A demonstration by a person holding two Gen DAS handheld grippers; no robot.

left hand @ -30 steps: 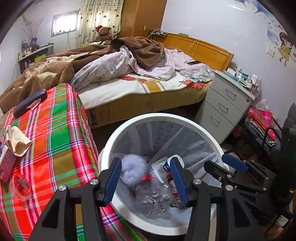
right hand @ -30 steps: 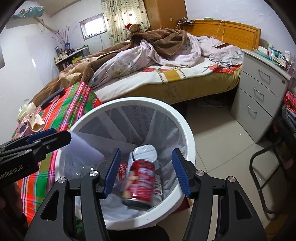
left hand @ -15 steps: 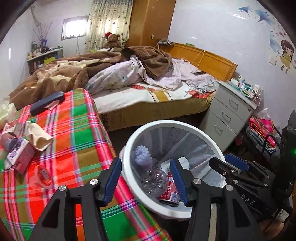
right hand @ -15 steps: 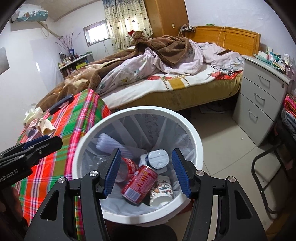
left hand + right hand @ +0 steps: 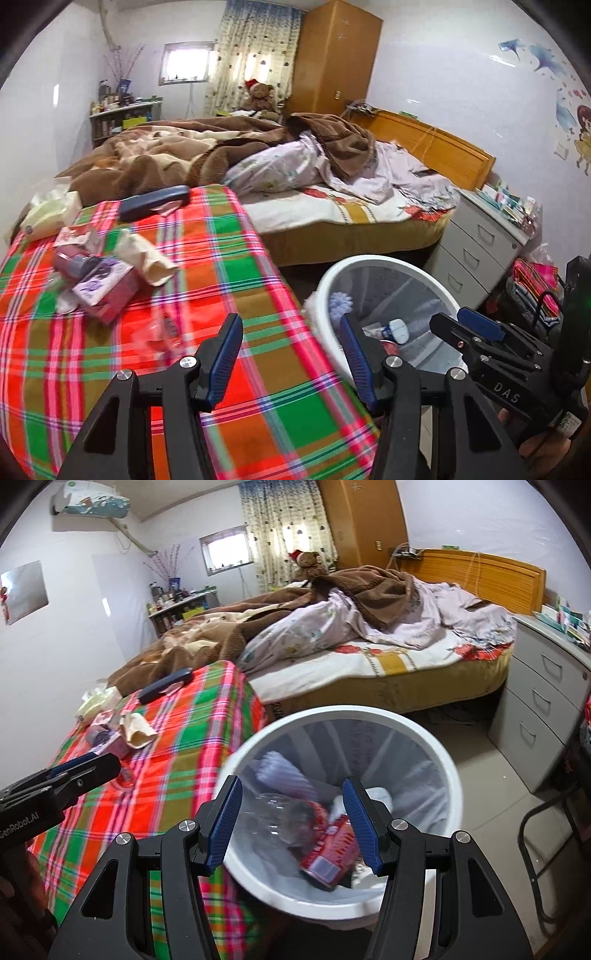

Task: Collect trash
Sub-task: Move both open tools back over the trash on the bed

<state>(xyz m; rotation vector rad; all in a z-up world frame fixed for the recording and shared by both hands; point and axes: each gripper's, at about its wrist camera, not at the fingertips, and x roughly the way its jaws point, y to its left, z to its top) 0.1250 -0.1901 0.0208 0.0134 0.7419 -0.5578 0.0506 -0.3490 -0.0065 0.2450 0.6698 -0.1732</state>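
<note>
A white trash bin [image 5: 448, 771] with a clear liner stands on the floor beside the plaid-covered table [image 5: 229, 266]. It holds a red can [image 5: 328, 853], a clear plastic bottle [image 5: 280, 812] and other trash. My right gripper [image 5: 293, 823] is open and empty just above the bin. My left gripper [image 5: 291, 358] is open and empty over the table's right edge, with the bin [image 5: 373, 260] to its right. On the table lie a purple-pink carton [image 5: 107, 291], a crumpled cream tissue [image 5: 144, 254] and a clear wrapper [image 5: 162, 332].
A tissue pack [image 5: 48, 214] and a dark blue case [image 5: 153, 203] lie at the table's far end. An unmade bed [image 5: 295, 177] stands behind, grey drawers [image 5: 476, 247] to the right. A black chair frame [image 5: 543, 830] stands right of the bin.
My left gripper has swung left from above the bin to over the table. My right gripper has drawn back and risen a little; the can and bottle have settled in the bin.
</note>
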